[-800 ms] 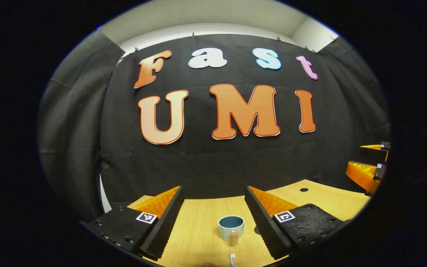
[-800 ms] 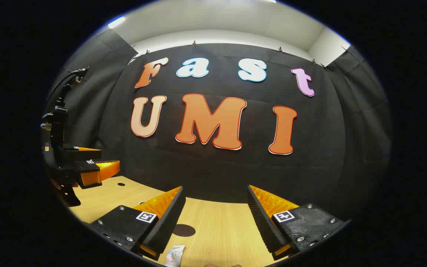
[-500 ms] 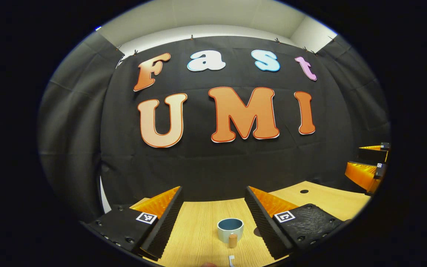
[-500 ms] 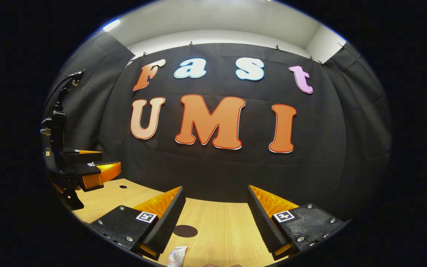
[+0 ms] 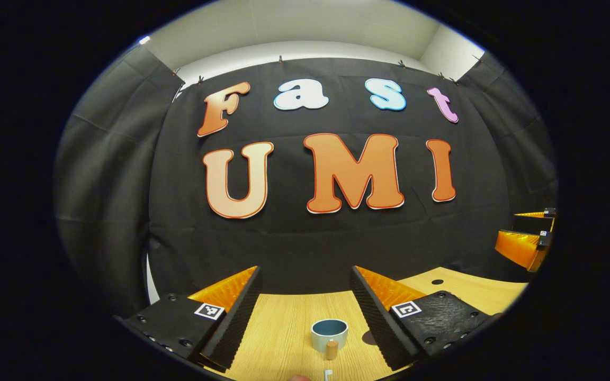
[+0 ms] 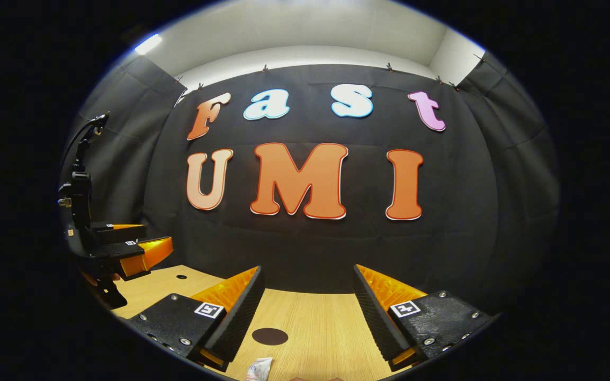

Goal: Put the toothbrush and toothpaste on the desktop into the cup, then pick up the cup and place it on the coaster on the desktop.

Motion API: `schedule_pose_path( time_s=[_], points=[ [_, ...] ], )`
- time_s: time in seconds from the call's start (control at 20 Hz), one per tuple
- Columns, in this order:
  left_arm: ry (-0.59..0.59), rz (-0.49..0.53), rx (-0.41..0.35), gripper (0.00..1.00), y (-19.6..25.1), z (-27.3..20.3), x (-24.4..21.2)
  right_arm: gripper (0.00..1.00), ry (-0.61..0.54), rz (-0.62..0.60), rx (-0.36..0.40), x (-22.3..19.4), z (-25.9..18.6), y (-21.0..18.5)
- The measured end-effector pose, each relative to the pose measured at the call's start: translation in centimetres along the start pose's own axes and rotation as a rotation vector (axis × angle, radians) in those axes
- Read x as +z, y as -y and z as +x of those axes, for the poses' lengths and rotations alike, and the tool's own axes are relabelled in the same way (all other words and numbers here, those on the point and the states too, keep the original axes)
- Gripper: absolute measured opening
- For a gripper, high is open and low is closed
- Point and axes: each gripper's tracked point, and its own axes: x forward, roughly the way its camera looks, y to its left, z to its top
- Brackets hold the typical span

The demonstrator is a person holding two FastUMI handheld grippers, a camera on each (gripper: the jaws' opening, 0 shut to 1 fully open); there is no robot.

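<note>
A white cup (image 5: 329,334) with a blue inside and a wooden handle stands on the wooden desktop (image 5: 284,328), ahead of my open left gripper (image 5: 305,275) and between its fingers. The white end of the toothbrush (image 5: 328,374) lies just in front of the cup at the view's bottom edge. A dark round coaster (image 6: 269,336) lies ahead of my open right gripper (image 6: 307,271), near its left finger. The white toothpaste tube (image 6: 259,368) lies closer, at the bottom edge. Nothing is between either gripper's fingers.
The coaster's edge (image 5: 368,337) peeks out beside the left gripper's right finger. The right gripper (image 5: 522,243) hovers far right; the left gripper (image 6: 125,254) hovers far left over the desk. A small hole (image 6: 181,276) marks the desktop. The black cloth wall stands behind.
Both views have tipped upward a little. The cup and toothbrush sit lower and smaller in the left gripper view; the coaster and toothpaste have slid lower in the right gripper view. Both grippers stay open.
</note>
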Motion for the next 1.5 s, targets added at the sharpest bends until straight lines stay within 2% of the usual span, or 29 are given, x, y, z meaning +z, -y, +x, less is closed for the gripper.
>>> schedule_pose_path(
  time_s=[0.25, 0.45, 0.6, 0.8, 1.0, 1.5],
  points=[
    [-0.037, -0.01, -0.028, 1.0, 0.8, -0.2, -0.9, 0.98, -0.091, 0.0, 0.03, -2.2, 0.6, -0.9],
    [-0.131, 0.007, -0.058, 0.98, 1.2, 0.1, -3.4, 0.98, -0.179, -0.046, 0.089, -4.4, 1.5, -2.5],
    [-0.24, 0.013, -0.094, 1.0, 1.3, 0.1, -6.5, 0.98, -0.261, -0.059, 0.157, -7.0, 1.0, -4.4],
    [-0.401, -0.007, -0.139, 0.99, 1.6, -0.3, -11.1, 0.98, -0.354, -0.131, 0.169, -10.2, 0.9, -5.0],
    [-0.528, -0.056, -0.159, 0.99, 2.2, -0.4, -14.5, 0.97, -0.503, -0.107, 0.213, -14.5, 0.5, -6.0],
    [-0.901, -0.118, -0.112, 1.0, 2.4, -3.2, -24.1, 0.94, -0.776, -0.062, 0.256, -22.5, -2.0, -7.8]
  ],
)
